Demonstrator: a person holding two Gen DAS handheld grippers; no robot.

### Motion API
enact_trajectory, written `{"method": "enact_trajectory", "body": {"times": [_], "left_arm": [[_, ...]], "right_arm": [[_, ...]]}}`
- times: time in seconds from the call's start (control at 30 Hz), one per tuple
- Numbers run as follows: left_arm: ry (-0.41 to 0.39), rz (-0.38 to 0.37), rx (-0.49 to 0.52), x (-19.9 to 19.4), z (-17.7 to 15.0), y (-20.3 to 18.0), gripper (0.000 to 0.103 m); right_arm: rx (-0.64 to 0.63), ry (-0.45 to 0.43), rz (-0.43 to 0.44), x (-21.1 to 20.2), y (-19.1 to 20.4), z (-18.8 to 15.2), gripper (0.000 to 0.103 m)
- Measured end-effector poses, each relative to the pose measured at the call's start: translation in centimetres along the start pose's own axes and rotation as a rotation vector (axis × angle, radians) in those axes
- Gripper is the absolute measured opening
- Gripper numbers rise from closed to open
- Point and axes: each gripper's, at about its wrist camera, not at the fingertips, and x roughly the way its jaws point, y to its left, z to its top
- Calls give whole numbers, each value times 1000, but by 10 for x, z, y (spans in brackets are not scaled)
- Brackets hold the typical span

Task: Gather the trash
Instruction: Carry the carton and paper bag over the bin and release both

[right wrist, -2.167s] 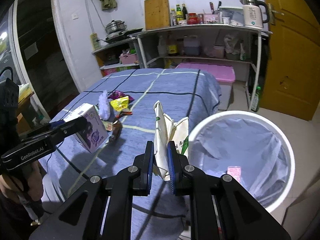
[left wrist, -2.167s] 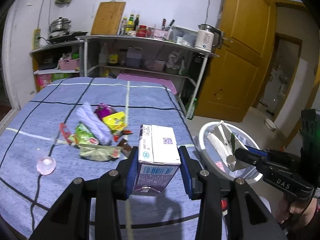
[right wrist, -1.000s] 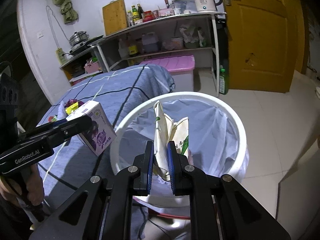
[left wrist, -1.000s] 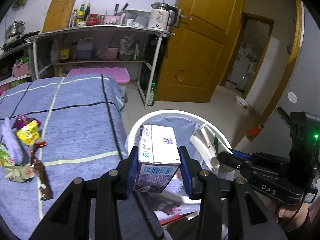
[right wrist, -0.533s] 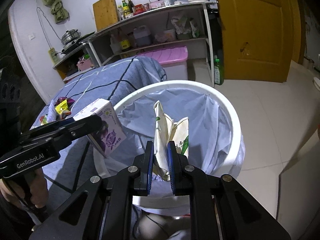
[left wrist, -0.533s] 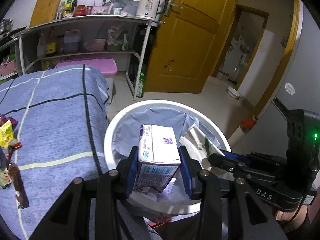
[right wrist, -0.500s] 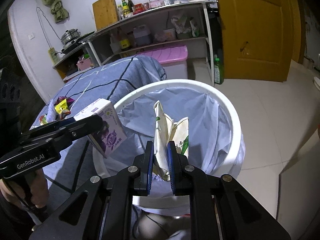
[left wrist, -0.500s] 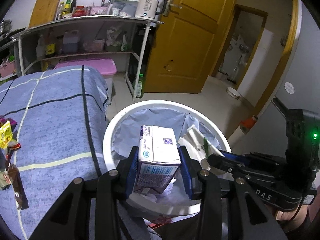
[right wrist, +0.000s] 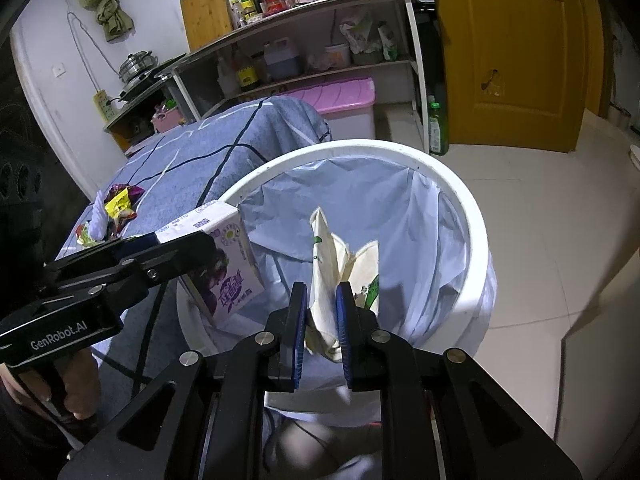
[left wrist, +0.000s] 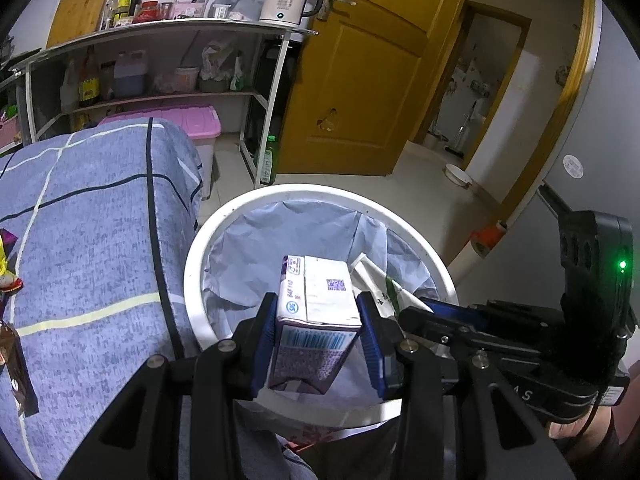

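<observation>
Two items of trash are in my grippers, and both hang over the mouth of the white bin (left wrist: 192,258), which fills the centre of each view.

Left gripper (left wrist: 318,344): jaws set part-way apart and clamped flat on the two broad sides of the purple carton (left wrist: 316,320). I read the carton's long axis as running forward along the fingers, its white top end pointing away from the camera and down toward the bin liner (left wrist: 256,248). In the right wrist view the carton (right wrist: 224,256) sits at the left of the frame, just inside the near-left rim (right wrist: 360,146).

Right gripper (right wrist: 322,320): the jaws are opening from a near-closed pinch. The cream wrapper (right wrist: 332,264) is between the blue pads (right wrist: 298,320); a slim gap now shows on its left side, so I judge the hold is releasing. The wrapper's long axis stands roughly upright in the frame, its torn top pointing to the far wall of the liner.

Decisive relation: the open bin lies directly below and ahead of both loads, with no rim under either. The wrapper is nearer the bin's centre and the carton nearer the rim, close to the blue bedspread (left wrist: 80,240). I judge the wrapper should drop clear; the carton needs care at the rim.

Remaining wrappers (right wrist: 116,204) lie on the bedspread at left.
</observation>
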Motion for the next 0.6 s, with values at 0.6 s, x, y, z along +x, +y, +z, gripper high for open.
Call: {"method": "enact_trajectory", "body": {"times": [0.6], "left_arm": [[-45,-4,-20,-29,-5,6,51]], "right_arm": [[-20,-46,-3,-22,12,-3,27]]}}
